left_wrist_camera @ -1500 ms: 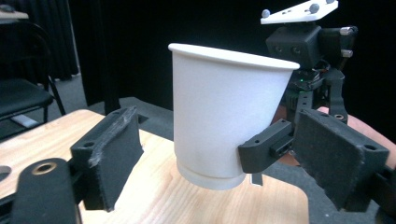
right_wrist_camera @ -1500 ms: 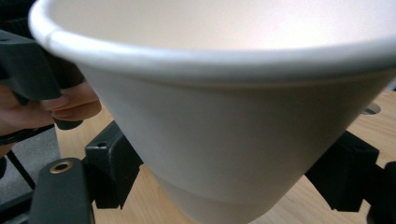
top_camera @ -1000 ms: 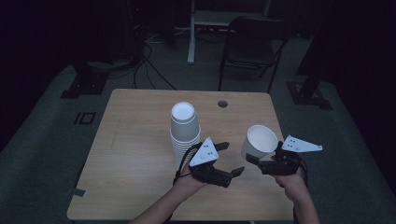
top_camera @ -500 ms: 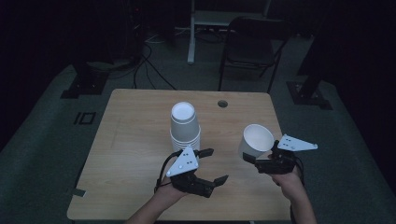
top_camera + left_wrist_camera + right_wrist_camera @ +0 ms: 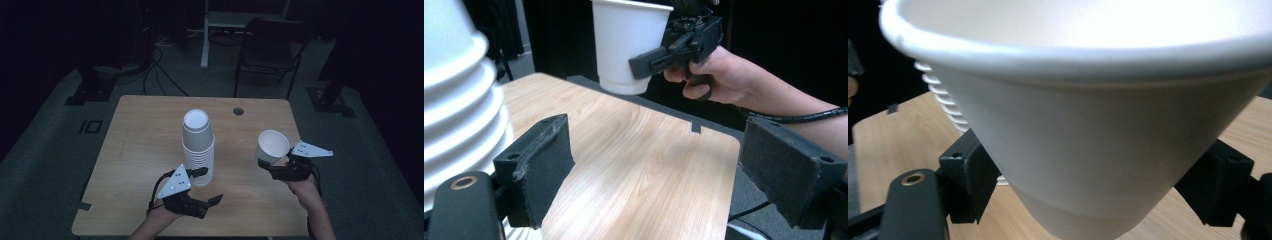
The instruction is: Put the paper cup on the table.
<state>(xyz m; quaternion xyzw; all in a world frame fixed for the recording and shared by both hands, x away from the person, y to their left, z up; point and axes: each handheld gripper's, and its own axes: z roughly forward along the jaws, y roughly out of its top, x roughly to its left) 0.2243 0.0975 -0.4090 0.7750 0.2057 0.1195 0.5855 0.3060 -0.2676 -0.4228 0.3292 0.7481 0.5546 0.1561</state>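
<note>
At the near right of the wooden table, the right gripper has a single white paper cup pinched between its jaws, mouth up and tipped slightly, lifted clear of the tabletop. In the right gripper view that cup sits wedged between the two black pads, one pressing each side of its lower wall. From the left gripper view you can see the same cup held up off the wood, with the right gripper clamped low on its side and the person's hand behind it.

Over to the left gripper: jaws spread wide, holding nothing. It hovers at the near edge, one jaw just beside the base of the tall stack of white paper cups. In its own view the ribbed stack stands immediately left of the left pad, while bare wood runs ahead between the open jaws.

The stack stands upright near the table's middle, well apart from the lifted cup. Open tabletop lies left of the stack and along the far side, where a small round hole sits near the far edge. A dark folding chair stands beyond the table.
</note>
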